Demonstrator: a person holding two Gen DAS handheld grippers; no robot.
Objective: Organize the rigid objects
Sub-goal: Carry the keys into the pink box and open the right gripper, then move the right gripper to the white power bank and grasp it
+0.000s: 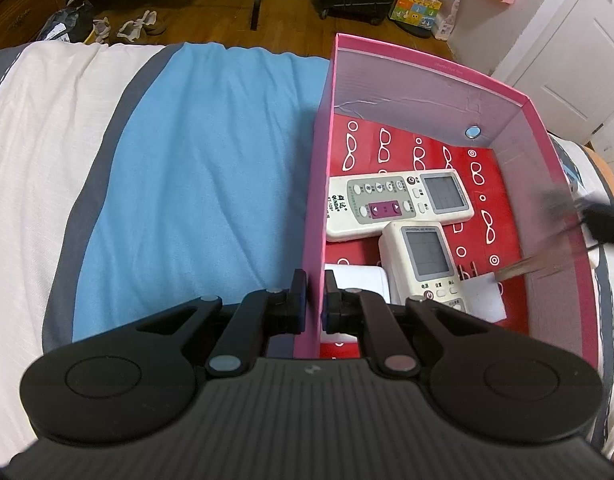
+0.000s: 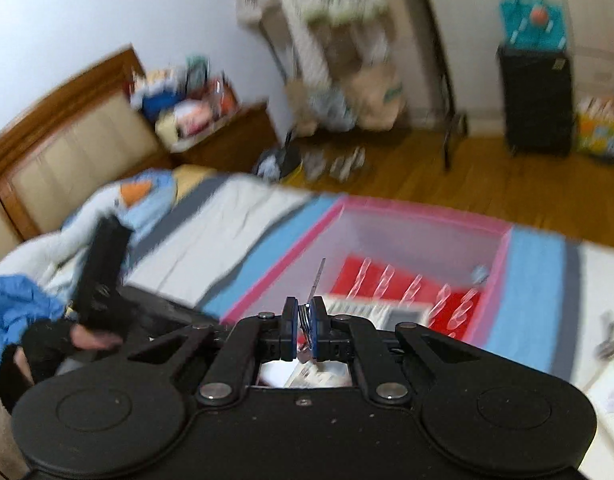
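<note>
A pink cardboard box (image 1: pixel 427 68) with a red glasses-print bottom lies on the bed. Two white remote controls (image 1: pixel 399 202) (image 1: pixel 429 264) and white cards lie inside it. My left gripper (image 1: pixel 315 300) is shut on the box's left wall, one finger on each side. My right gripper (image 2: pixel 305 328) is shut on a metal fork (image 2: pixel 315 280), tines between the pads, handle pointing forward over the box (image 2: pixel 427 216). In the left wrist view the right gripper (image 1: pixel 599 216) and the fork (image 1: pixel 539 264) show blurred over the box's right wall.
The bed has a blue towel (image 1: pixel 195 184) over white and grey bedding. More cutlery (image 2: pixel 607 344) lies blurred on the bed at right. A wooden floor, a black case (image 2: pixel 537 100) and a white door (image 1: pixel 579 48) lie beyond.
</note>
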